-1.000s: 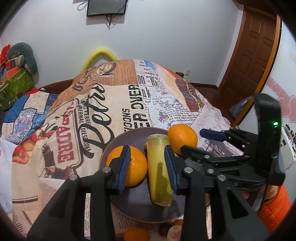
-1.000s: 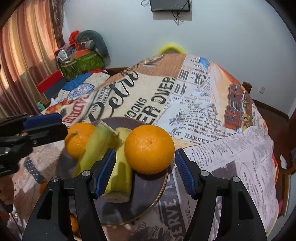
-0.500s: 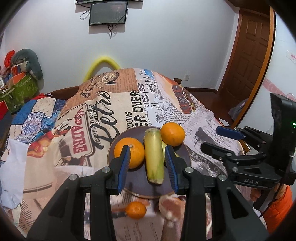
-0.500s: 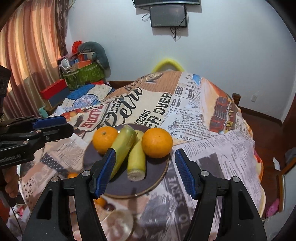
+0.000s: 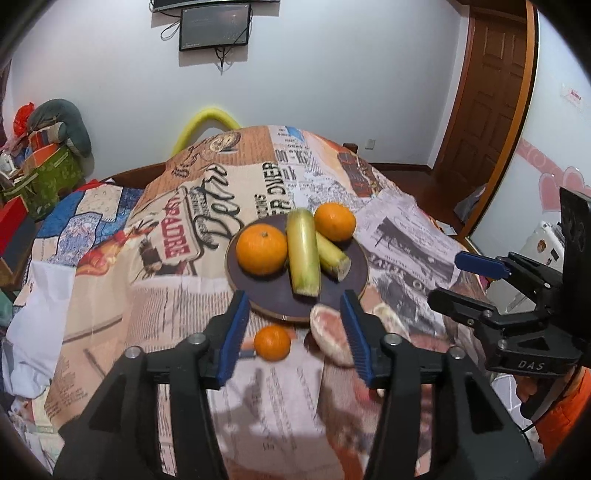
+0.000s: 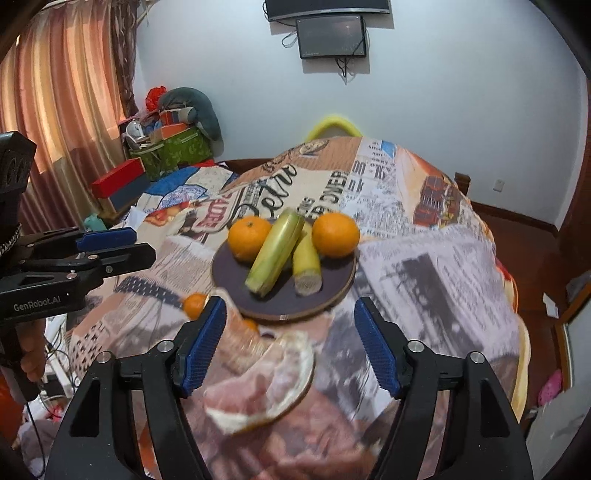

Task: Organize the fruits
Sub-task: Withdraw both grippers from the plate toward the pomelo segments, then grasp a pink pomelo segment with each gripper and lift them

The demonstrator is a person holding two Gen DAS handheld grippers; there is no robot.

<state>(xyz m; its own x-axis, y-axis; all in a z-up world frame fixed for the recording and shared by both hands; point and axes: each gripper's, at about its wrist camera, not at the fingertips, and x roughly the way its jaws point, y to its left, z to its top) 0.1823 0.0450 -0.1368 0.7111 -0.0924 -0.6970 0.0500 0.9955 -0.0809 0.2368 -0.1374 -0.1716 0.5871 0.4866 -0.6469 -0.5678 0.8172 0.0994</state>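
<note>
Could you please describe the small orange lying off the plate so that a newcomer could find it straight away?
Start at the dark round plate on the newspaper-print cloth. Just off its near rim lies the small orange, beside a pink-fleshed peeled citrus piece. Unlike the two larger oranges, it sits on the cloth, not on the plate.

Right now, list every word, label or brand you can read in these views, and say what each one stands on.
"GenRobot.AI": body of the left gripper, seen from the right wrist.
"DAS": body of the right gripper, seen from the left wrist.
"OVER": the newsprint tablecloth, large block letters.
"PADRE", start cut off: red letters on the tablecloth's sign graphic.
Script lettering and fine newsprint columns on the tablecloth: too distorted or small to read.
Wall screen: no readable text.
</note>
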